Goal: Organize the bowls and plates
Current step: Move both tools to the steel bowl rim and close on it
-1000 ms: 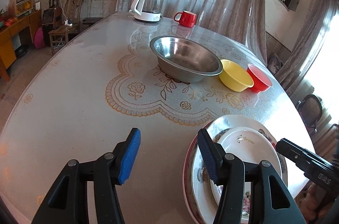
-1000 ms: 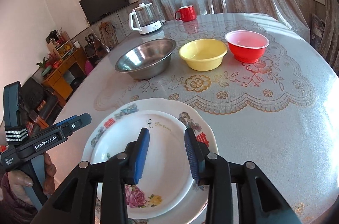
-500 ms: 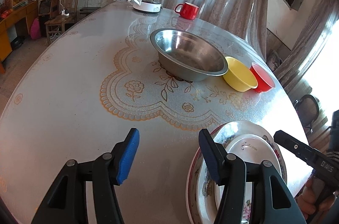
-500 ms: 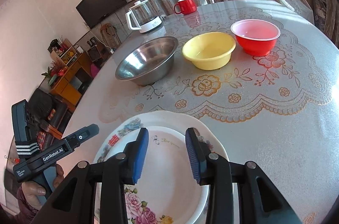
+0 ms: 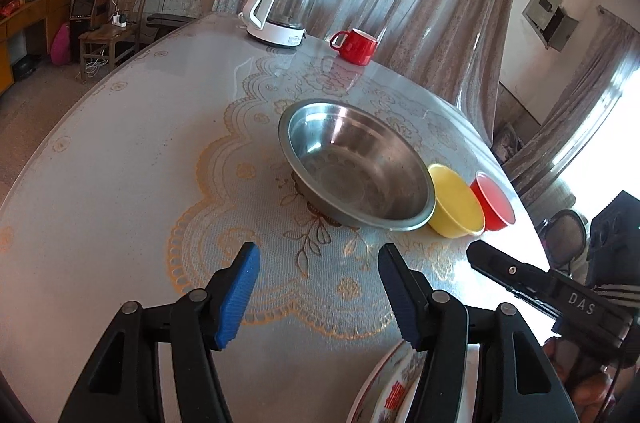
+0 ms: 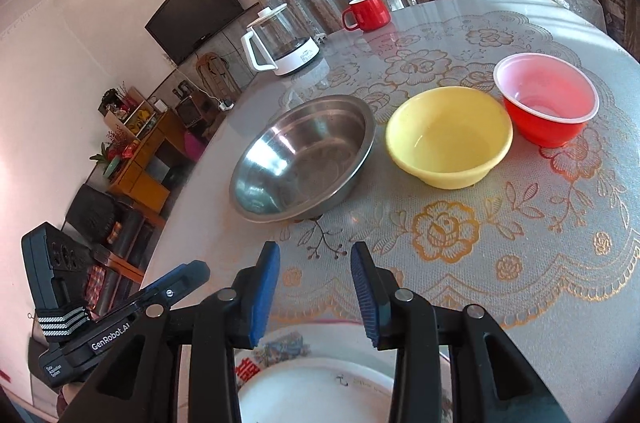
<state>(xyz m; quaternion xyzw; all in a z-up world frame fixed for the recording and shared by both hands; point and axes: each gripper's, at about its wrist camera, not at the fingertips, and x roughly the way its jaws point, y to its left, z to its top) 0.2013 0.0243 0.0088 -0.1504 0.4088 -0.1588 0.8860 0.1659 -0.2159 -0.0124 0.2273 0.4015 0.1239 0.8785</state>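
Note:
A steel bowl (image 5: 356,163) (image 6: 304,155), a yellow bowl (image 5: 456,203) (image 6: 450,135) and a red bowl (image 5: 494,203) (image 6: 546,99) stand in a row on the round table. A stack of flowered plates (image 6: 316,379) lies at the near edge; only its rim (image 5: 384,387) shows in the left wrist view. My left gripper (image 5: 318,297) is open and empty above the table, short of the steel bowl. My right gripper (image 6: 314,297) is open and empty above the far rim of the plates.
A glass kettle on a white base (image 5: 280,11) (image 6: 282,41) and a red mug (image 5: 358,45) (image 6: 368,11) stand at the far side of the table (image 5: 120,163). Curtains hang behind. Each gripper shows in the other's view (image 5: 560,299) (image 6: 100,335).
Both grippers have tilted up and moved forward, away from the plates and toward the bowls. The plates have slid to the bottom of both views. Both stay open.

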